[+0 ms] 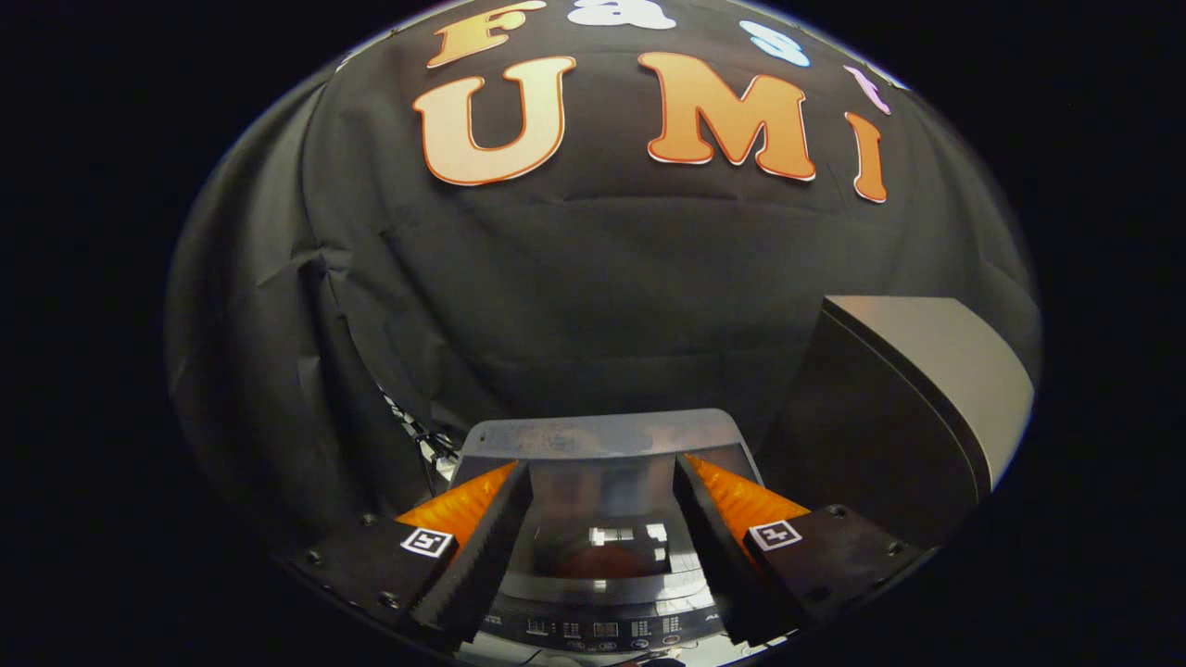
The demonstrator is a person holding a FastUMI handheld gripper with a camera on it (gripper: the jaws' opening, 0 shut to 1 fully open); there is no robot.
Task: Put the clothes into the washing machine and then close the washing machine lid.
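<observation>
Tongs (602,472) spread wide, pinching nothing. One washing machine (602,593) sits right below and between the fingers, its glass lid (600,445) down, control panel (602,632) lettering too small to read.

Black cloth (593,296) hangs creased as the booth's wall. A grey-topped dark box (889,408) stands near it. Cables (419,435) lie low against the cloth.

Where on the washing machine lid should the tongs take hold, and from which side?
Probably the lid at its front edge beside the control panel, coming from the front: it lies flat, seemingly hinged at the rear. The tongs hang open over it.
</observation>
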